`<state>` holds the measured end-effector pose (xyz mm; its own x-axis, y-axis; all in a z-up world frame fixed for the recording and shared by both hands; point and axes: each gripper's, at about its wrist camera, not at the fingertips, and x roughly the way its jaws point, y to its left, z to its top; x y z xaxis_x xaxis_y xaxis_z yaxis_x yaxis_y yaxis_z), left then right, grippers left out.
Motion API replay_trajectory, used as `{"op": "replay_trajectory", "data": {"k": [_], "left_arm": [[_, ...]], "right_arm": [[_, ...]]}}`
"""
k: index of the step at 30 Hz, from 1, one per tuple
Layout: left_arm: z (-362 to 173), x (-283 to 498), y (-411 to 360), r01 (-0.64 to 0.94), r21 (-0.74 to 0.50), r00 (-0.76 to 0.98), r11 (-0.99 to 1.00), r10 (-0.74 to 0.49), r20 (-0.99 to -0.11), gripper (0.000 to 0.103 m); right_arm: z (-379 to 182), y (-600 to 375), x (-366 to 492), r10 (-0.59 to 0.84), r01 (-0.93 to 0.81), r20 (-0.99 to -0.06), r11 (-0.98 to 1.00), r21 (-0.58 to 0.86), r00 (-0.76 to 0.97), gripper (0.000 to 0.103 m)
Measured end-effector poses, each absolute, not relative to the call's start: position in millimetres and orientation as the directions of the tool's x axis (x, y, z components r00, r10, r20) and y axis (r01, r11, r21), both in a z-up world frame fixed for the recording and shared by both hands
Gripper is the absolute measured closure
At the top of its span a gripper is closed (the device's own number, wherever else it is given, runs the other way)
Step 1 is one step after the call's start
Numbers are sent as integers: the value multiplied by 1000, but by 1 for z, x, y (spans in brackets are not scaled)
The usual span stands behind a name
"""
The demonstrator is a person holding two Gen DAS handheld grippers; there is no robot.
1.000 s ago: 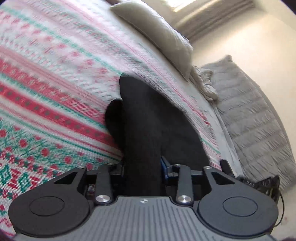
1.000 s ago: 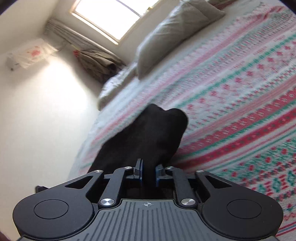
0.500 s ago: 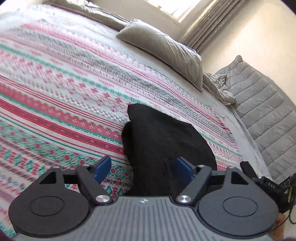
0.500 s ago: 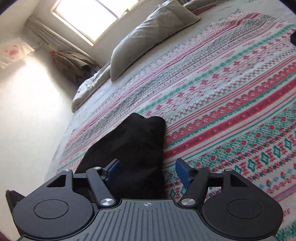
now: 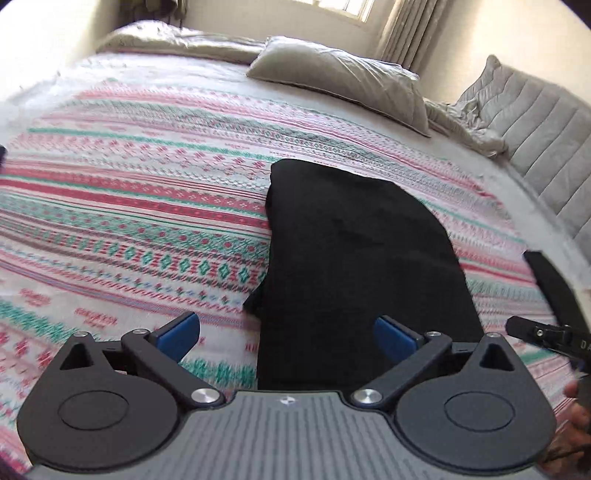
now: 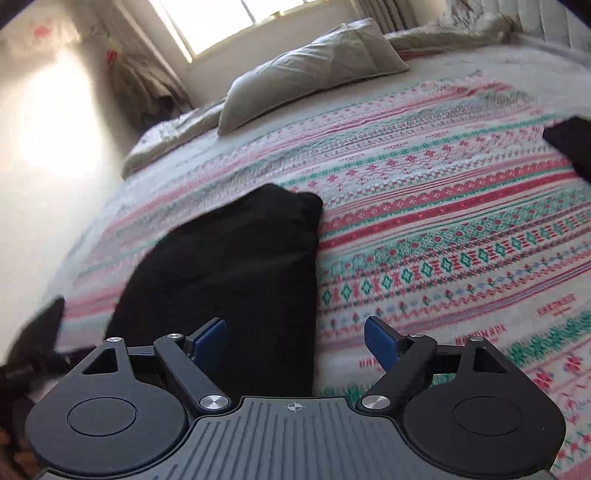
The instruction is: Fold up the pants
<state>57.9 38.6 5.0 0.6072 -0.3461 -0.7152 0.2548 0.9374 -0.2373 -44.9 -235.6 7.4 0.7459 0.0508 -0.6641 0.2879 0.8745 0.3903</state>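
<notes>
Nearest, the left claw [image 5: 286, 332] stands wide, blue pads [image 5: 177, 332] apart, holding nothing; the right claw [image 6: 295, 336] is likewise wide and empty. Both hover just above the near end of the pants [image 5: 354, 251], which lie flat as a dark, folded stack on the bed [image 5: 129, 206], running away from the claws over the patterned cover. Beyond the pants, a grey pillow [image 5: 343, 79] rests near the head of the bed, with a window [image 6: 225, 22] behind it. A padded headboard [image 5: 535, 122] stands at one side.
</notes>
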Motion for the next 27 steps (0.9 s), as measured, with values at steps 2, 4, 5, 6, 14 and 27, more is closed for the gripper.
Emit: {"op": "replay_trajectory", "data": {"k": [2, 4, 5, 6, 14, 27], "left_arm": [[5, 48, 34, 239, -203, 635, 950, -311, -707, 0], [4, 40, 30, 214, -173, 652, 961, -272, -708, 0], [3, 36, 28, 207, -161, 655, 965, -259, -710, 0], [2, 34, 27, 199, -149, 653, 969, -245, -717, 0], [-15, 15, 10, 149, -9, 673, 989, -108, -731, 0], [-24, 1, 0, 169, 52, 688, 984, -80, -721, 0]], "right_arm": [[15, -221, -54, -9, 297, -657, 897, 328, 754, 18], [23, -206, -61, -55, 301, -654, 915, 270, 754, 12], [27, -200, -66, -77, 302, -647, 921, 245, 759, 10], [29, -194, -70, -101, 306, -641, 927, 217, 761, 9], [21, -177, -82, -155, 303, -654, 946, 119, 740, 6], [-5, -166, -81, -203, 303, -686, 952, 28, 699, 5]]}}
